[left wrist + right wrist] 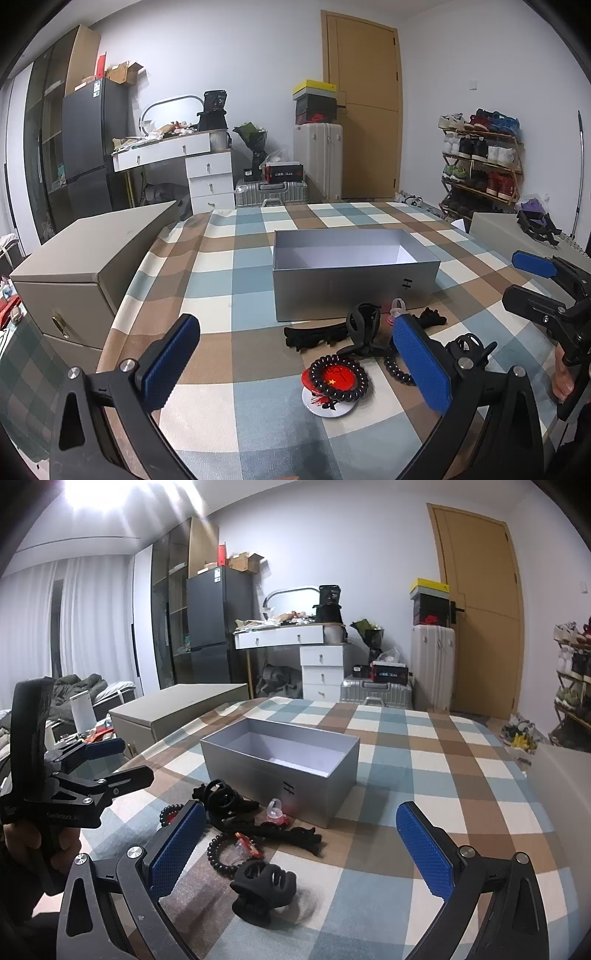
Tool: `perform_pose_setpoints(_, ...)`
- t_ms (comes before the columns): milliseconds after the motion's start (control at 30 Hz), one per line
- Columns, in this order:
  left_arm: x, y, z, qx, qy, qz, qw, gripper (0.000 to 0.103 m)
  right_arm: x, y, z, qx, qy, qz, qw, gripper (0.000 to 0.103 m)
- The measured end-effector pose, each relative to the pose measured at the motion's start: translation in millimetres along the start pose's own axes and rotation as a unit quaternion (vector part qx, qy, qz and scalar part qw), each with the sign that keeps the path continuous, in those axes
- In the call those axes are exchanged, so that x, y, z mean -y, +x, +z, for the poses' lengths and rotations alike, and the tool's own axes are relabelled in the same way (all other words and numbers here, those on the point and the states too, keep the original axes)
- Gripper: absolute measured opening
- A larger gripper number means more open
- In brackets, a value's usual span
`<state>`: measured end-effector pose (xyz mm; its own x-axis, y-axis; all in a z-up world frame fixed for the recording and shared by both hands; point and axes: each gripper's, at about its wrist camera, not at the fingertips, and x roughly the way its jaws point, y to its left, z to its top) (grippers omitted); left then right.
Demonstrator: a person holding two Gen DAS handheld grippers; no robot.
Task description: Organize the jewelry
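Nothing sorted yet: my silver box [354,291] sits empty mid-tabletop, hair clips [264,890] and bead bracelets [338,376] lie loose before it, left gripper [295,369] and right gripper [299,853] both spread wide, holding nothing

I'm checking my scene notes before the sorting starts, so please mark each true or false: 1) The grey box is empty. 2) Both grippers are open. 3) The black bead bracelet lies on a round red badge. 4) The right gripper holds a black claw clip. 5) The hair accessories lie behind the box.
1) The open grey cardboard box is empty: true, as far as its visible interior shows.
2) The left gripper and right gripper are open: true.
3) The black bead bracelet lies on the round red badge: true.
4) False: the black claw clip lies on the checked tablecloth, ungripped.
5) False: they lie in front of the box.
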<state>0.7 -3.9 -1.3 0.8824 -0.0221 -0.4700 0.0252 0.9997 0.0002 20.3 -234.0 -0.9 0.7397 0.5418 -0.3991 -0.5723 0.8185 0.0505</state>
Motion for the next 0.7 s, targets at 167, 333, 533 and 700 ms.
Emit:
perform_pose_setpoints(167,0.2,-0.3,-0.3,0.001,-0.001,0.001,1.0000,0.102,-0.1,0.7,-0.6,-0.002,0.001,0.001,1.000,0.103)
perform_pose_setpoints(333,0.0,-0.6,0.0,0.001,-0.001,0.000,1.0000,0.102,0.2,1.1,-0.9,-0.003,0.001,0.000,1.000,0.103)
perform_pose_setpoints(533,1.4,-0.8,-0.2,-0.001,0.000,0.002,1.0000,0.102,0.8,1.3,-1.1,-0.002,0.001,0.000,1.000,0.103)
perform_pose_setpoints(700,0.7,-1.0,-0.3,0.000,-0.001,0.003,1.0000,0.102,0.3,1.1,-1.3,-0.004,0.001,0.001,1.000,0.103)
